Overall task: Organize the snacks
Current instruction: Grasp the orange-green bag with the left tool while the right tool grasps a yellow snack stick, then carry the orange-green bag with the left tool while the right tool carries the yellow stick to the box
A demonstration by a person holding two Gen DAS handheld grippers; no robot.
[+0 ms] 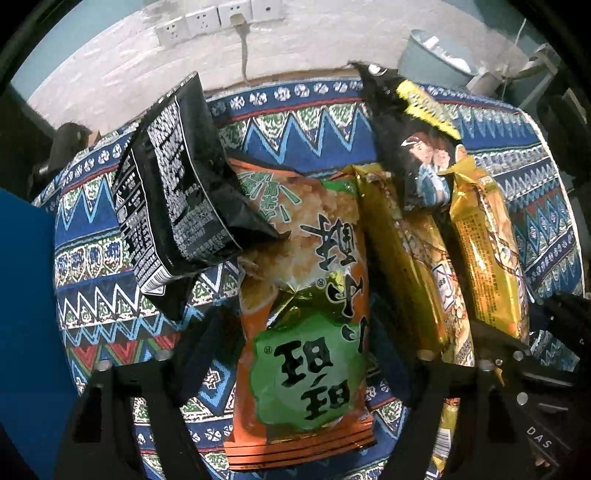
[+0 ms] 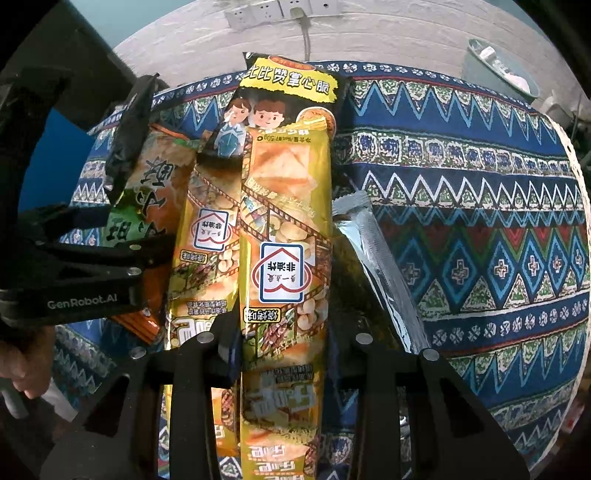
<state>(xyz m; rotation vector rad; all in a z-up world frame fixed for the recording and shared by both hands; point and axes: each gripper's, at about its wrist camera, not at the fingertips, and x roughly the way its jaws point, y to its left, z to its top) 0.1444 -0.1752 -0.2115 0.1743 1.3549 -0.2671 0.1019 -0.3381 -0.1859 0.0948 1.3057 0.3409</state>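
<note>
Snack packs lie side by side on a patterned tablecloth (image 1: pixel 110 229). An orange and green rice-cracker bag (image 1: pixel 306 332) lies between my left gripper's (image 1: pixel 295 354) open fingers. A black pack (image 1: pixel 173 195) leans on its upper left. Two yellow packs (image 1: pixel 406 258) (image 1: pixel 487 251) lie to its right, with a black cartoon pack (image 1: pixel 410 147) behind them. In the right wrist view my right gripper (image 2: pixel 284 354) is open around a yellow pack (image 2: pixel 284 236). The second yellow pack (image 2: pixel 207 243), the rice-cracker bag (image 2: pixel 159 192) and the left gripper (image 2: pixel 147 254) are to its left. A silver pack (image 2: pixel 384 273) lies to the right.
The tablecloth (image 2: pixel 480 184) covers a round table with open cloth to the right. A white brick wall with sockets (image 1: pixel 218 18) and a hanging cable stands behind. A grey-green bucket (image 2: pixel 498 70) sits at the back right. A blue surface (image 1: pixel 26 314) is at the left.
</note>
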